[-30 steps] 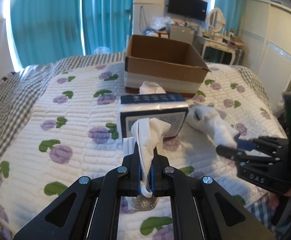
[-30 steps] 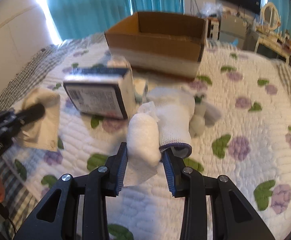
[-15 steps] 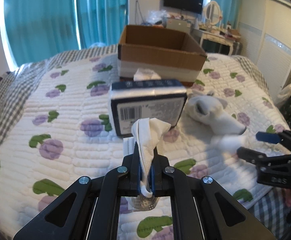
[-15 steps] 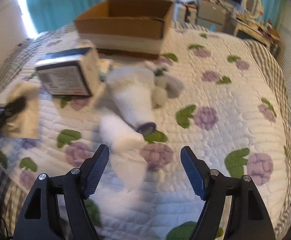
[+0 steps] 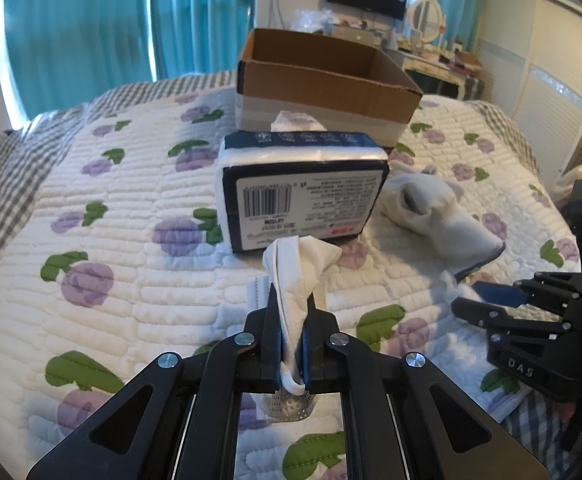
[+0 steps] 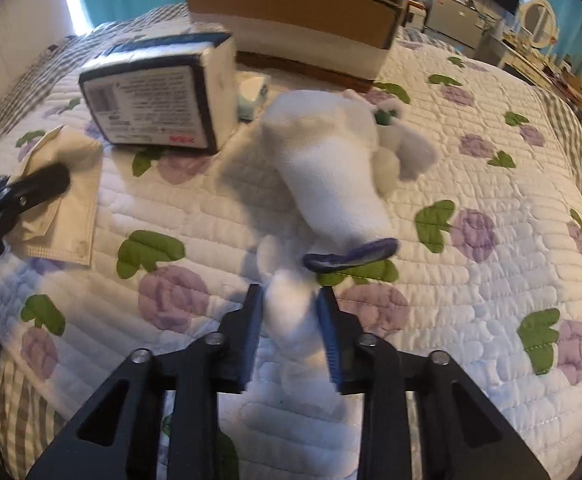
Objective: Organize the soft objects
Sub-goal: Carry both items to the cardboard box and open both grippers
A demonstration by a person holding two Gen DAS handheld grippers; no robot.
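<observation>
My left gripper is shut on a white face mask, held just above the quilt; it also shows in the right wrist view. My right gripper is closed around a white sock lying on the quilt. A second white sock with a navy cuff lies just beyond it, also in the left wrist view. A navy and white tissue pack stands mid-bed. An open cardboard box sits behind it.
The bed is covered by a white quilt with purple flowers. A small pale packet lies beside the tissue pack. Teal curtains, a dresser and wardrobes stand beyond the bed.
My right gripper opened wide and let go, pulled back, then came forward again and closed around the near white sock. My left gripper kept its hold on the mask.
</observation>
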